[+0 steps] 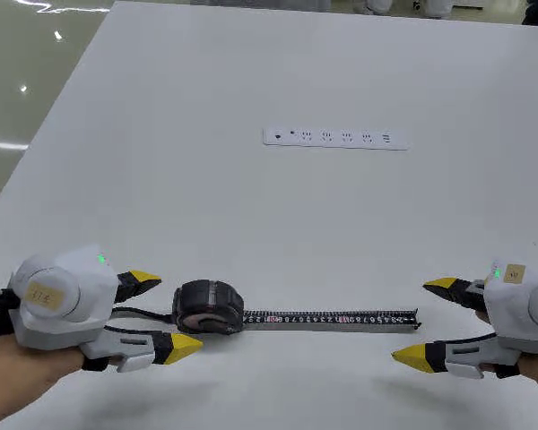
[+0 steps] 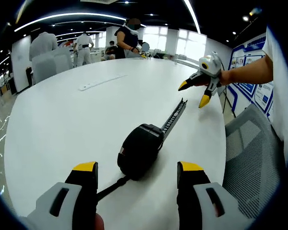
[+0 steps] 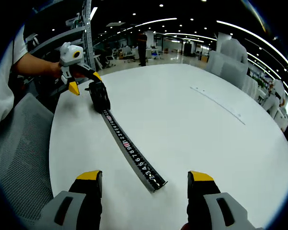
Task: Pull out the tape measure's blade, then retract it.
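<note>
The tape measure [image 1: 208, 307] is laid on the table [image 1: 251, 206] near the front edge, with its blade [image 1: 332, 318] drawn out flat to the right. The left gripper [image 1: 172, 313] is held just left of it, jaws spread, nothing pinched. The right gripper [image 1: 416, 321] is held at the blade's tip, jaws spread and clear of it. A power strip [image 1: 334, 138] is seen farther back.
</note>
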Tool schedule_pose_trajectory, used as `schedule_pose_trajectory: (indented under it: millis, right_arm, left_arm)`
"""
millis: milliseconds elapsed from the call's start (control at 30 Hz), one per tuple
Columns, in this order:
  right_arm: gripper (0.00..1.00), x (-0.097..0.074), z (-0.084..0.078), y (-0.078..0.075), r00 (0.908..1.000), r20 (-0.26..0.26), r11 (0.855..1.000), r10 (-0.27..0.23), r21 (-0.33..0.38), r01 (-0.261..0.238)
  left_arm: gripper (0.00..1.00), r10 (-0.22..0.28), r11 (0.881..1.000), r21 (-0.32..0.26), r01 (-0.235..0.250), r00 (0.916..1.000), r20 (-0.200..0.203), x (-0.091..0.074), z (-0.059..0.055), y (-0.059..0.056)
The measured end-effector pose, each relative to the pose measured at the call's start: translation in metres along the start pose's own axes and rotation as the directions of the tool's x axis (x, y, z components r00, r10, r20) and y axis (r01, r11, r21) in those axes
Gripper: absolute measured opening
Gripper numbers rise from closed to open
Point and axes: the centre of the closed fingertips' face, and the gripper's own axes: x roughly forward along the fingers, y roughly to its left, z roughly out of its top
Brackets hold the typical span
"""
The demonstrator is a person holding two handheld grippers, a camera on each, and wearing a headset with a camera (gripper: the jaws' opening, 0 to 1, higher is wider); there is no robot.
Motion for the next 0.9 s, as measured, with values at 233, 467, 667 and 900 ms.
schedule_pose_trajectory:
  millis: [233,467,667,900]
  right_arm:
    - [0.80,-0.010,0.007,0.011,0.9986,0.045,0.999,-0.028,0.045,0.026]
    - [0.89,-0.023,0.009,0.021,0.9943,0.076,0.994,-0.075,0.084,0.069]
    - [0.94,-0.031,0.003,0.030,0.9928,0.082,0.992,-0.087,0.102,0.078]
    - [0.99,-0.041,0.000,0.039,0.9906,0.095,0.990,-0.099,0.111,0.088]
  left_arm:
    - [0.68,0.061,0.997,-0.050,-0.059,0.9974,0.039,-0.017,-0.002,-0.005]
    - [0.70,0.132,0.989,-0.082,-0.126,0.9889,0.068,-0.035,-0.006,-0.010]
    - [0.75,0.183,0.978,-0.114,-0.173,0.9799,0.079,-0.050,-0.016,-0.012]
    - [0.79,0.206,0.971,-0.139,-0.194,0.9753,0.080,-0.060,-0.025,-0.021]
